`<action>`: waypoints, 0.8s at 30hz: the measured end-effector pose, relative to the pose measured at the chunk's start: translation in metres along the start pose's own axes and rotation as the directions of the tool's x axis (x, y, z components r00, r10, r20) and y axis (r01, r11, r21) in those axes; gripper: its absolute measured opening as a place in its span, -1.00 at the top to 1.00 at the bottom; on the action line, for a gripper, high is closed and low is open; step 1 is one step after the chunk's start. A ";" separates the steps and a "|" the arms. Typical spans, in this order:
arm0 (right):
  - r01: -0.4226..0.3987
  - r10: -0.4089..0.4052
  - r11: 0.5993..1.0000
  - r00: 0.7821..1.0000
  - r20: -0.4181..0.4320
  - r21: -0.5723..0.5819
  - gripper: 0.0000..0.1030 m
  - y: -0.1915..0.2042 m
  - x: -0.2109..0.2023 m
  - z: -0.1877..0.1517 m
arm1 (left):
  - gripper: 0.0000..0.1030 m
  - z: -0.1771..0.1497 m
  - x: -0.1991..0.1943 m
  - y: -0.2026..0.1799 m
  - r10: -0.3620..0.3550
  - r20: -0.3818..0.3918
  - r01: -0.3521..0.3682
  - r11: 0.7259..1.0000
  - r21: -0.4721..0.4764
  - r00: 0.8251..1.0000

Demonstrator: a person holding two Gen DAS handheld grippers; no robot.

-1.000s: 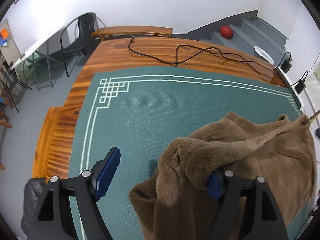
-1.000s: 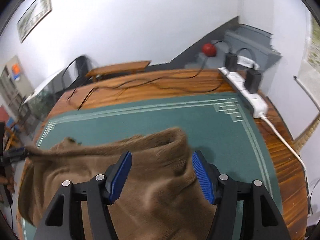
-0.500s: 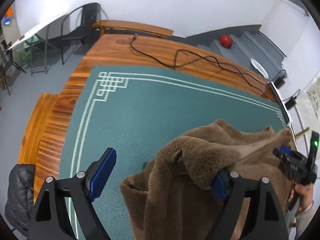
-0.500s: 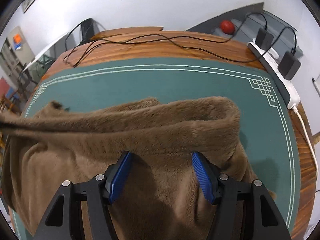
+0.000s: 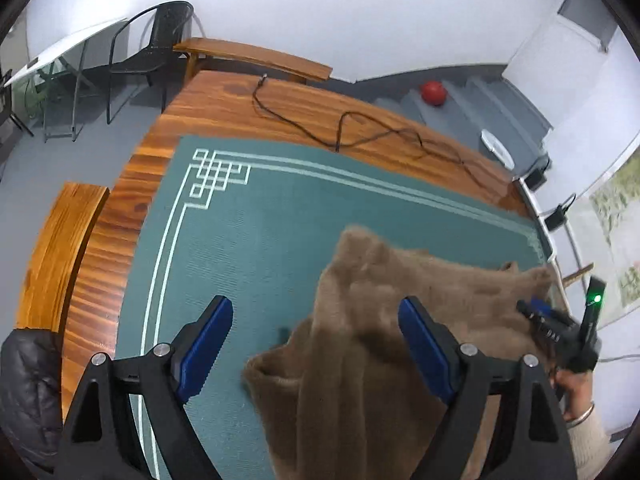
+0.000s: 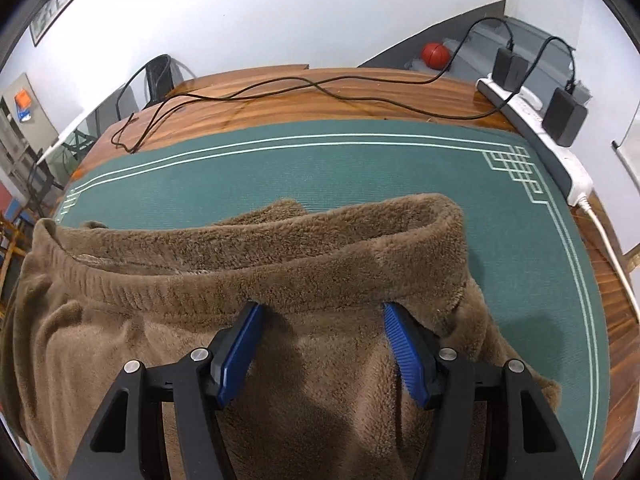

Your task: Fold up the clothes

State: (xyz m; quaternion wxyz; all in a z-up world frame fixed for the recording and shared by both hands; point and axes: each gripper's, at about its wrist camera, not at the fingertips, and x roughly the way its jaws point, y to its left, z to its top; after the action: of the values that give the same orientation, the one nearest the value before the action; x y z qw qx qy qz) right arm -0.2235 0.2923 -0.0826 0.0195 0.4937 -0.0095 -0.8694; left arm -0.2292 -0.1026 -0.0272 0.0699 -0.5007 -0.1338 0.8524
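Note:
A brown fleece garment (image 5: 440, 280) lies bunched on the green mat (image 5: 260, 232), right of centre. My left gripper (image 5: 315, 306) hovers open above its left edge, and the fleece passes under the right finger (image 5: 424, 348). In the right wrist view the garment (image 6: 200, 320) fills the lower half, and its thick ribbed band (image 6: 256, 256) runs across just beyond my open right gripper (image 6: 322, 310). Nothing is pinched between either pair of blue pads. The left wrist view also shows the right gripper (image 5: 560, 324), with a hand (image 5: 576, 392) holding it at the garment's far right end.
The mat covers a wooden table (image 5: 224, 112) with a black cable (image 5: 360, 128) along its far side. A white power strip (image 6: 560, 152) with adapters lines the right edge. A wooden bench (image 5: 52, 240) and a dark bundle (image 5: 24, 392) sit left of the table.
The fleece that hung over my left gripper's right finger has slid off and now lies lower on the mat. My right gripper has dropped closer to the garment's band.

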 end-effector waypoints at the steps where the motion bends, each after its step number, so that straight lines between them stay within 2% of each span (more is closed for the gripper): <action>1: 0.014 -0.014 1.000 1.000 0.005 -0.004 -0.26 0.001 0.000 -0.001 | -0.70 -0.003 0.002 -0.001 -0.003 -0.010 0.003 1.000 0.012 1.000; 4: 0.044 -0.044 0.999 0.999 0.013 -0.007 -0.26 0.001 -0.001 -0.002 | -0.70 -0.017 0.012 -0.019 0.004 -0.026 -0.002 0.995 0.101 1.000; 7: 0.067 -0.067 0.998 0.998 0.004 -0.017 -0.26 0.003 0.002 -0.001 | -0.70 -0.027 0.027 -0.038 0.091 -0.018 -0.085 0.974 0.209 0.996; 9: 0.073 -0.074 0.997 0.997 -0.006 -0.026 -0.26 0.003 0.005 -0.001 | -0.70 -0.031 0.043 -0.038 0.184 -0.039 -0.170 0.958 0.231 0.982; 13: 0.056 -0.056 0.998 0.998 -0.014 -0.017 -0.29 -0.002 0.009 -0.003 | -0.73 -0.041 0.073 -0.021 0.255 -0.106 -0.228 0.949 0.218 0.961; 18: 0.045 -0.045 0.998 0.999 -0.013 -0.035 -0.30 0.000 0.003 -0.005 | -0.76 -0.043 0.067 -0.009 0.218 -0.106 -0.201 0.968 0.150 0.970; 20: 0.038 -0.039 0.999 0.999 -0.004 -0.027 -0.30 -0.001 -0.009 -0.009 | -0.76 -0.041 0.052 -0.012 0.214 -0.071 -0.203 0.969 0.142 0.974; 23: 0.021 -0.020 0.999 0.999 0.041 -0.024 -0.33 -0.001 -0.032 -0.014 | -0.77 -0.037 0.033 -0.021 0.162 -0.029 -0.157 0.979 0.132 0.986; 24: 0.015 -0.013 0.999 0.999 0.046 -0.028 -0.33 0.001 -0.037 -0.017 | -0.77 -0.039 0.037 -0.025 0.174 -0.037 -0.167 0.975 0.147 0.984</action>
State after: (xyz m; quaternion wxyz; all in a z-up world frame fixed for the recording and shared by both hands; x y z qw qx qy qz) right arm -0.1903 0.2927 -0.0593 0.0202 0.4731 0.0059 -0.8807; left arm -0.2138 -0.0630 -0.0687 0.0359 -0.5249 -0.0268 0.8500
